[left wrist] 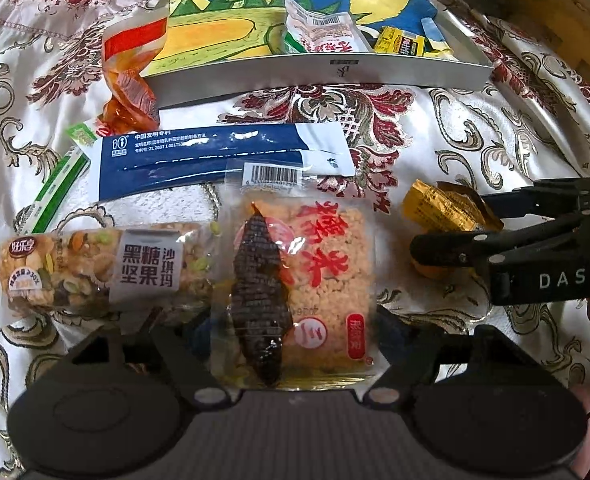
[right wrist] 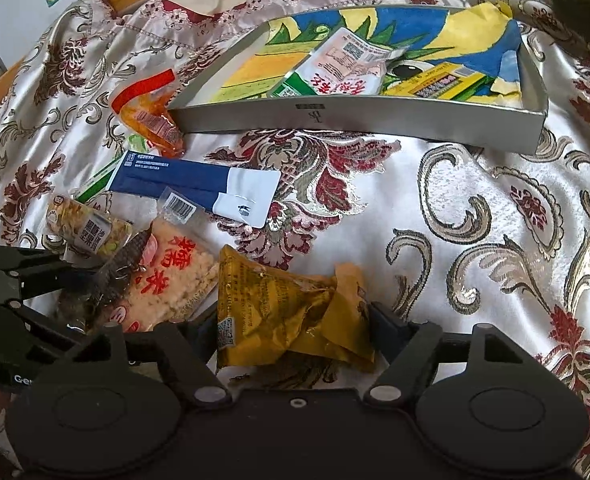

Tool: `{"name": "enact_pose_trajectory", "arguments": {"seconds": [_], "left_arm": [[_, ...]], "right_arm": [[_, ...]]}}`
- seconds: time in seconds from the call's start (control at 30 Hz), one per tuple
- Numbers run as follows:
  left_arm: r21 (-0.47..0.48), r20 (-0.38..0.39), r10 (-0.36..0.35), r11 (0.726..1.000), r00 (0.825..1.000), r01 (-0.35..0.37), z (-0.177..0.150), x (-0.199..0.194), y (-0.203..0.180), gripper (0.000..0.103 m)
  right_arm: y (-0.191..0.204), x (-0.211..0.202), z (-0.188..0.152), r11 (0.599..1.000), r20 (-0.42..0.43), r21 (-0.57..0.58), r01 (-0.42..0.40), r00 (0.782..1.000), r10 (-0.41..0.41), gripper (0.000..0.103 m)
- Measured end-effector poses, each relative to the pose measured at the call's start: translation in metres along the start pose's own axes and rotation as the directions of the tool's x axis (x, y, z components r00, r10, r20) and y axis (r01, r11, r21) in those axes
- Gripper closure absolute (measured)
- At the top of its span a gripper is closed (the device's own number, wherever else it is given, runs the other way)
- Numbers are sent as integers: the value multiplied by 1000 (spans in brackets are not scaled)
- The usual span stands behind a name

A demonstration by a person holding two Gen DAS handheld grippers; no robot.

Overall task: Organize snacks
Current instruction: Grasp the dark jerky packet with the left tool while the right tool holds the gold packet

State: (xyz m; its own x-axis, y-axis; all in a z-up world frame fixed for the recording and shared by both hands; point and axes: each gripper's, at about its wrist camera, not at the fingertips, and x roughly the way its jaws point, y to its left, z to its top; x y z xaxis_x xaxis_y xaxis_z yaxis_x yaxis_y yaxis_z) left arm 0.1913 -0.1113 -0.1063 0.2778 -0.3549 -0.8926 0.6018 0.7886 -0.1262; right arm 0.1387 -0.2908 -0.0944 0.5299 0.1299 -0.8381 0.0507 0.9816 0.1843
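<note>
Looking over the scene, I see the flowered satin cloth point(right wrist: 475, 220) under everything, and on it, far from me, the shallow grey cardboard tray point(right wrist: 359, 118) with a coloured drawing inside and two or three packets already in it. Near the tray's left corner lies the red and orange sachet point(right wrist: 151, 120), then the long blue and white flat box point(left wrist: 223, 160), the nut bar in clear wrapper point(left wrist: 103, 268), and the rice cake packet with red characters point(left wrist: 307, 292). My left gripper point(left wrist: 295, 324) has this packet between its fingers, closed on it I judge, though the pads are hidden under it. My right gripper point(right wrist: 293, 320) clasps the crumpled yellow foil packet point(right wrist: 279, 312). Both packets look light, soft and slippery; the rice cake may crumble, so I would hold it at the sealed edge. Only the right view shows wooden frame behind the cloth; only the left view shows the packet print clearly.
</note>
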Motion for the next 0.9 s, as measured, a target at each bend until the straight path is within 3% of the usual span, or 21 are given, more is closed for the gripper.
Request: {"name": "enact_pose_trajectory", "arguments": {"seconds": [0.67, 0.73, 0.83, 0.9], "left_arm": [[-62, -12, -34, 997, 999, 34, 6, -9, 10, 16], [-77, 9, -27, 997, 1000, 27, 6, -13, 13, 17], [-114, 25, -38, 993, 999, 40, 5, -20, 17, 28], [-122, 29, -32, 992, 999, 35, 3, -23, 17, 29]], "right_arm": [[-11, 2, 2, 991, 9, 109, -75, 997, 74, 17], [-12, 2, 2, 991, 11, 113, -78, 997, 77, 17], [-13, 3, 2, 990, 10, 119, -82, 997, 81, 16], [-12, 3, 1, 990, 10, 117, -82, 997, 81, 15]]}}
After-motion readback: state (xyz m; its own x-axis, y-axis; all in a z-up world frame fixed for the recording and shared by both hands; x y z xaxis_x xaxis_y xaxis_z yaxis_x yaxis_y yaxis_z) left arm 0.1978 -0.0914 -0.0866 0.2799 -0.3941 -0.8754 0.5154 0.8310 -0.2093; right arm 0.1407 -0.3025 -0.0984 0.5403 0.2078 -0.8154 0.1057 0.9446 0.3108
